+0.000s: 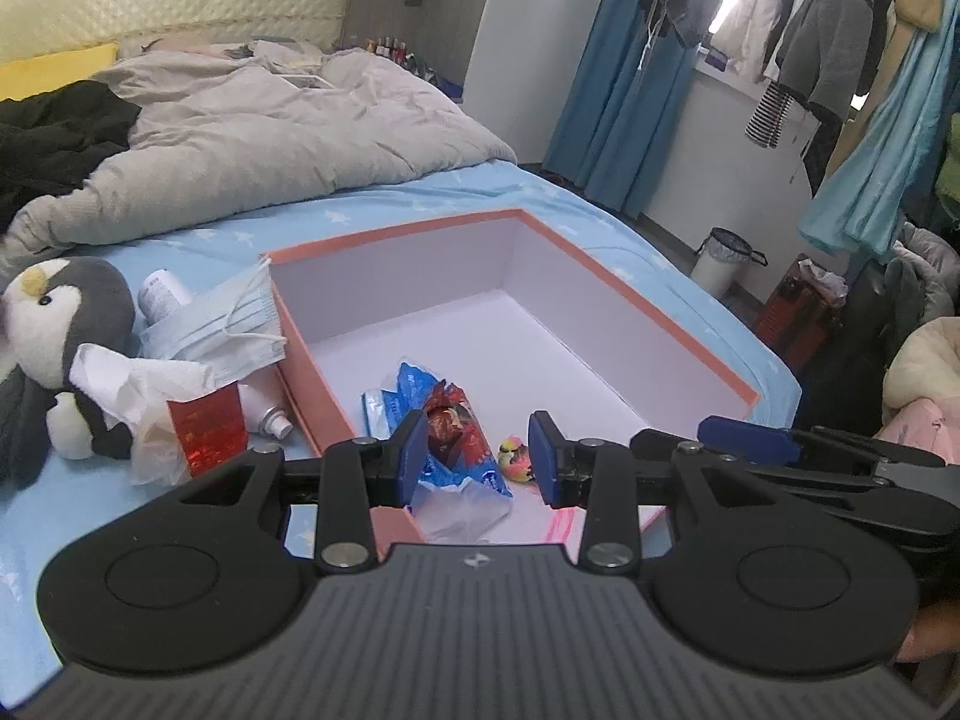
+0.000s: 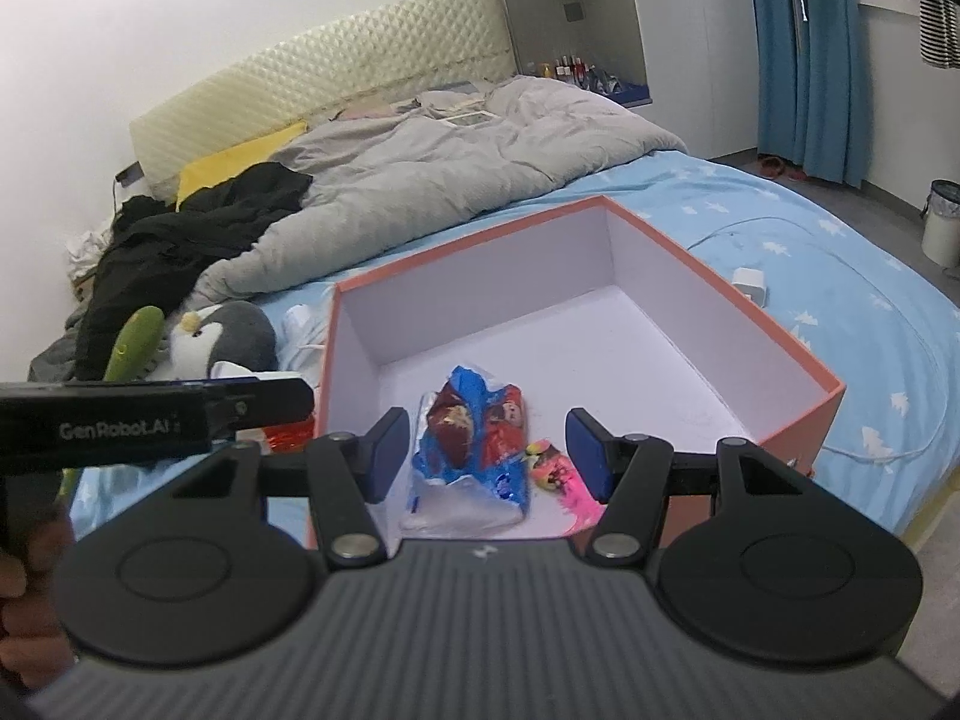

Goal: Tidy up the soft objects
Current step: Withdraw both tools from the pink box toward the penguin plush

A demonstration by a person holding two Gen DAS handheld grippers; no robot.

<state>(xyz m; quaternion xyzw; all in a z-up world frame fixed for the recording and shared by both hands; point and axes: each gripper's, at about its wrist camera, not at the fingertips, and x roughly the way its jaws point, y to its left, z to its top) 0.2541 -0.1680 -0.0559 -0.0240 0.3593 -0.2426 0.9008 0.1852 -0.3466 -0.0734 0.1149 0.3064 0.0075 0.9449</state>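
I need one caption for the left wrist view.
Open left hand-held gripper above pink box holding snack bags; plush penguin waits outside.

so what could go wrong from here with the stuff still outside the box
1. The face masks and tissue lie piled on the penguin plush and a spray bottle; grabbing one may drag the others along.
2. That pile sits tight against the orange box wall, so a finger could shove the box.
3. Left gripper and right gripper hover close together and might collide.

Home bedroom — unmade bed, padded headboard, hanging clothes
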